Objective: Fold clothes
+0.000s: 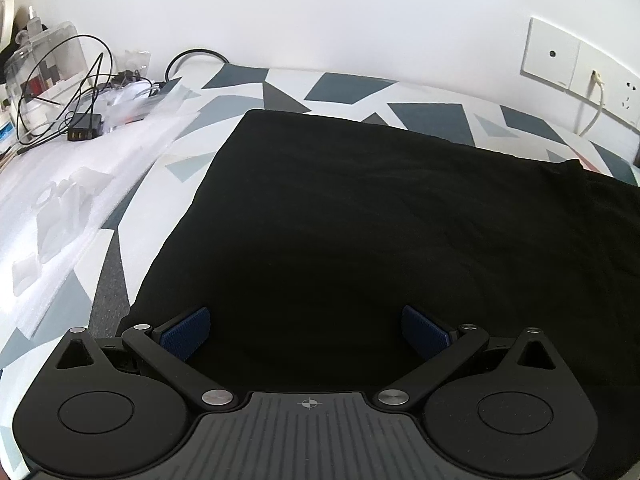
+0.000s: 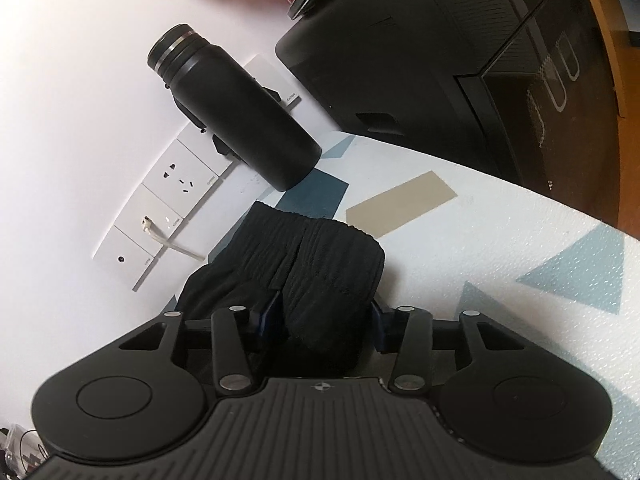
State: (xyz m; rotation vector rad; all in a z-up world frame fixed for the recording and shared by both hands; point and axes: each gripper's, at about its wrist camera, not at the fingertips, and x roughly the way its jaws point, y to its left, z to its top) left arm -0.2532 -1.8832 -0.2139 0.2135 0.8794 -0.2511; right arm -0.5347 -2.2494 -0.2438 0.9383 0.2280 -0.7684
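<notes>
my right gripper [image 2: 326, 316] has its jaws clamped on the black garment's [image 1: 380, 220] ribbed end, left gripper [image 1: 306, 334] jaws apart over its near edge

Black cloth [image 1: 360, 220] lies flat, open room above it. Tangle of cables [image 1: 80, 92] and clear jars [image 1: 44, 64] crowd far left of surface [image 1: 420, 92]. On right side, black bottle [image 2: 236, 108] and big black box [image 2: 420, 52] block way near wall [image 2: 60, 80].
</notes>
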